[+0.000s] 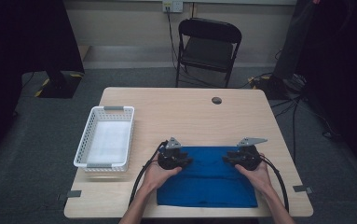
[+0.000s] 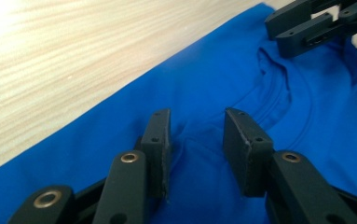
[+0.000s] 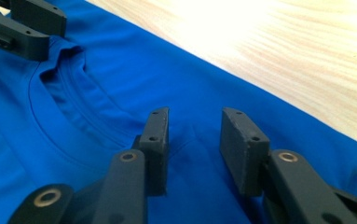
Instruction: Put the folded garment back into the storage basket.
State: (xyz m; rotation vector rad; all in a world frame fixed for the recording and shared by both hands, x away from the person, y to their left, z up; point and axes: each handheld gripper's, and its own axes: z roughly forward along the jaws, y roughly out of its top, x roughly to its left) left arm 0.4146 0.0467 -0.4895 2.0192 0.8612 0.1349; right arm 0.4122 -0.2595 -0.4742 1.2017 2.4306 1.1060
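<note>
A blue T-shirt (image 1: 209, 179) lies folded flat on the near half of the wooden table (image 1: 181, 112). At its far left corner sits my left gripper (image 1: 188, 161), jaws pointing inward along the far edge. My right gripper (image 1: 224, 159) mirrors it at the far right corner. In the left gripper view, the left gripper (image 2: 197, 123) has its jaws apart over the shirt (image 2: 204, 79), a small ridge of cloth rising between them. The right gripper (image 3: 195, 121) stands the same way on the shirt (image 3: 120, 79), near the collar (image 3: 59, 109). Neither pair of pads presses the cloth.
A white mesh basket (image 1: 80, 140) lined in white stands at the table's left edge. A dark round grommet (image 1: 216, 100) marks the far side of the table. A black folding chair (image 1: 209, 44) stands beyond the table, with cables on the floor at the right.
</note>
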